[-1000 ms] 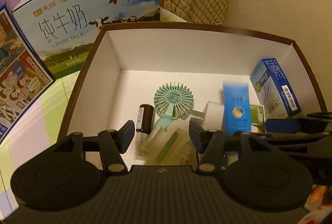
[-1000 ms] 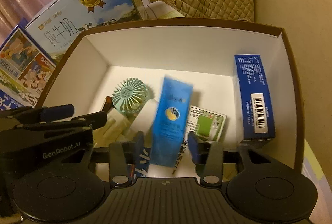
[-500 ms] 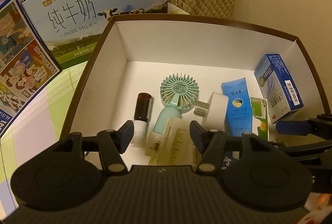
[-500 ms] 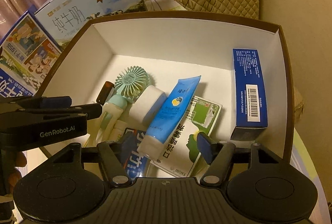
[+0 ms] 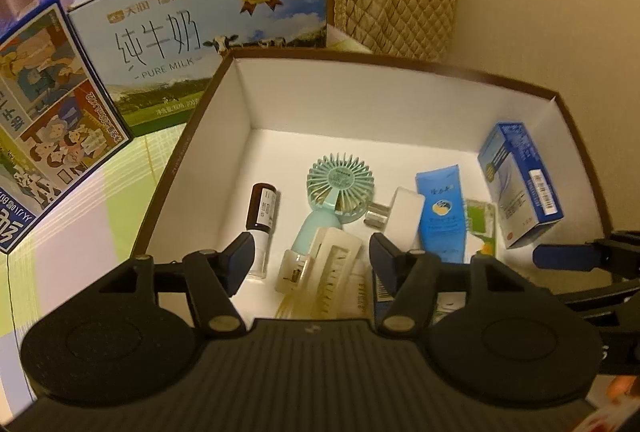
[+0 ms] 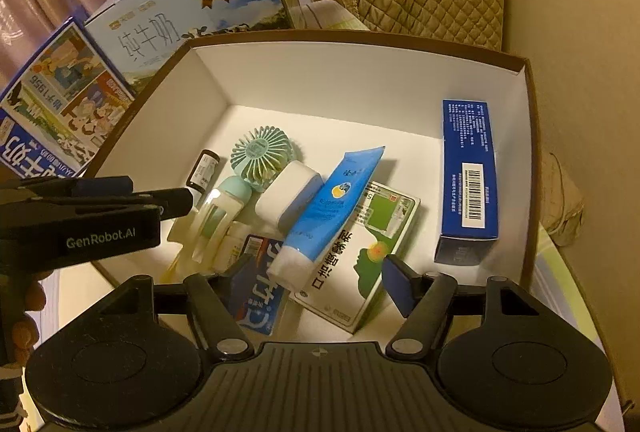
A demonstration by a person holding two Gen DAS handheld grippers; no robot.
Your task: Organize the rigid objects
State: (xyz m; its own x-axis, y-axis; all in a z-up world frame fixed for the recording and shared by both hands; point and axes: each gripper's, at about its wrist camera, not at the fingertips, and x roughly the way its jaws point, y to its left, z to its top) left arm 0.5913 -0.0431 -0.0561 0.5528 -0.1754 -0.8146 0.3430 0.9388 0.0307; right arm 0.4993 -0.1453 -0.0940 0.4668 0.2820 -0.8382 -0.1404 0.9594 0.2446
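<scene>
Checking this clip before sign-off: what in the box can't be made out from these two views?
- Flat blue packet: right wrist view, lower end behind a gripper finger; left wrist view shows only a sliver.
- Cream hair clip: left wrist view, near end behind the left gripper body.
- Brown bottle label: too small.
- Box's near wall: hidden in both views.
</scene>
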